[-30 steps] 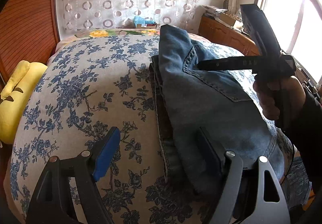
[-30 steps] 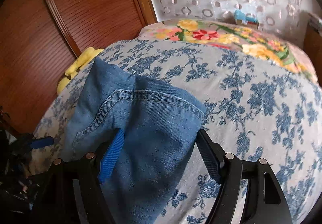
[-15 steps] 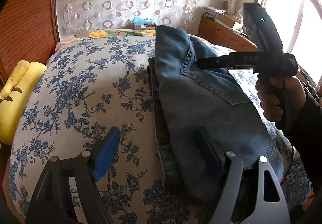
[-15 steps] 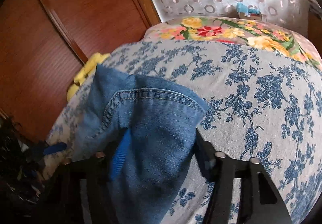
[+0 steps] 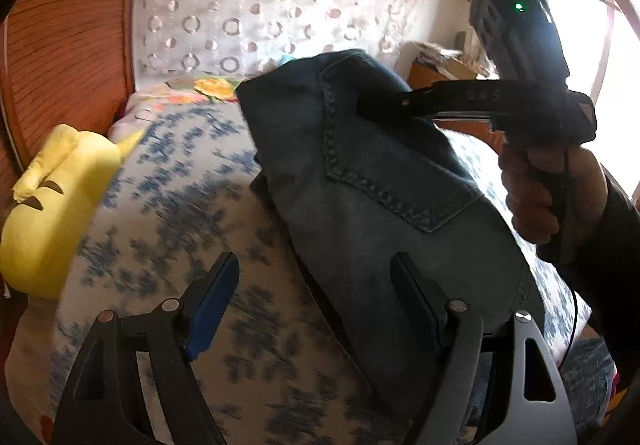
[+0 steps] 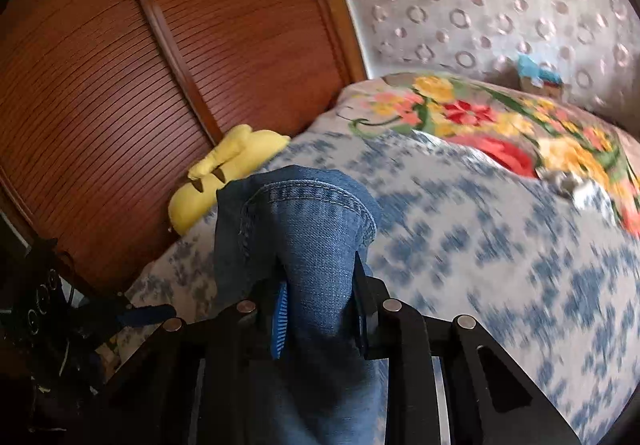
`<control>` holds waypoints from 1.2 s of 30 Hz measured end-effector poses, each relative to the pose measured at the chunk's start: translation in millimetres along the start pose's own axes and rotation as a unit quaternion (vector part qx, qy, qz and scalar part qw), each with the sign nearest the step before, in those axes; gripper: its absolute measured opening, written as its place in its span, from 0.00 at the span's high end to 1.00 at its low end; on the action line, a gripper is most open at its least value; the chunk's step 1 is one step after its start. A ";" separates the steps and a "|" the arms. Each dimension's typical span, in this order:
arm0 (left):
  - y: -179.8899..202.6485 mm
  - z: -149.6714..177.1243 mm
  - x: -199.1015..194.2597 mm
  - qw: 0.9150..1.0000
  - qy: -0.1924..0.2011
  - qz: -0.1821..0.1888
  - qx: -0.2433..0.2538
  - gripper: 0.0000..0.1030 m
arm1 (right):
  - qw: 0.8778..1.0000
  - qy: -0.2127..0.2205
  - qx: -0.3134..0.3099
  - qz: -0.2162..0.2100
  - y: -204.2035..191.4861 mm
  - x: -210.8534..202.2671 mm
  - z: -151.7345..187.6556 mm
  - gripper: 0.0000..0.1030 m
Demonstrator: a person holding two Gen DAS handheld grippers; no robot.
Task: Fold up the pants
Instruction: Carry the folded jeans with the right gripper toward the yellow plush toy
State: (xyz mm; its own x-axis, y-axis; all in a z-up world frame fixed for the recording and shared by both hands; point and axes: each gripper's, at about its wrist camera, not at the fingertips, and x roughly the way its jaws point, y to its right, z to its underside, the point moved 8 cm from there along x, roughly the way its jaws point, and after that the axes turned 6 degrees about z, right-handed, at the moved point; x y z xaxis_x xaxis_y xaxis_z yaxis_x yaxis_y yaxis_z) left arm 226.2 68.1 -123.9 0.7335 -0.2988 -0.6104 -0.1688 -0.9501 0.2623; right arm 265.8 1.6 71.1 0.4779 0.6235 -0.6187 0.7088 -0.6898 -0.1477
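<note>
On bed [image 5: 168, 205] w/ blue-floral sheet: one pair of denim pants [image 5: 372, 181], folded into a bundle, far end lifted off the sheet. Two tools in play. Right tool [image 6: 320, 309] is clamped on a bunched fold of the pants [image 6: 304, 237], both pads pressing denim. Left tool [image 5: 316, 301] gapes wide, nothing between its pads; right pad sits against pants' near edge. One yellow plush [image 5: 52, 205] at bed's left edge. One hand [image 5: 548, 193] grips right tool's handle.

left wrist view low and close over the bed [image 5: 168, 205], facing the headboard wall; right wrist view likewise; both share the jeans [image 5: 360, 185]
</note>
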 end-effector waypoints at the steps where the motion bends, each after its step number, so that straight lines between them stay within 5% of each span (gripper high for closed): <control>1: -8.3 -4.7 -2.0 1.000 0.005 -0.003 -0.003 0.24 | 1.000 -0.002 -0.009 -0.003 -7.1 8.6 -7.0 0.75; 14: -119.5 -54.5 -17.1 0.996 0.037 -0.070 -0.047 0.24 | 0.999 -0.009 -0.024 -0.046 -52.1 141.7 -92.4 0.76; 19: -142.1 -70.3 -16.0 0.994 0.040 -0.087 -0.048 0.24 | 0.999 -0.007 0.020 -0.036 -41.4 200.5 -119.9 0.76; 26: -146.1 -84.7 6.0 0.996 0.032 -0.078 -0.036 0.24 | 0.983 0.015 0.171 0.061 17.5 241.6 -132.4 0.76; 32: -154.5 -86.5 20.4 0.995 0.023 -0.096 -0.021 0.24 | 0.988 -0.013 0.116 0.100 27.3 250.0 -113.5 0.61; 36: -170.6 -76.5 24.7 0.993 0.006 -0.115 -0.036 0.24 | 0.987 0.011 0.058 0.151 39.7 231.4 -126.6 0.59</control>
State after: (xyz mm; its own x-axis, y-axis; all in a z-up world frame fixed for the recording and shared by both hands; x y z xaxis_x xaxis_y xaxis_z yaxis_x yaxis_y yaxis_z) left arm 323.6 229.7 -126.5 0.7553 -0.0738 -0.6512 0.0512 -0.9840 0.1709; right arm 470.2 165.1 19.8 0.6703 0.3891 -0.6318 0.4688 -0.8821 -0.0459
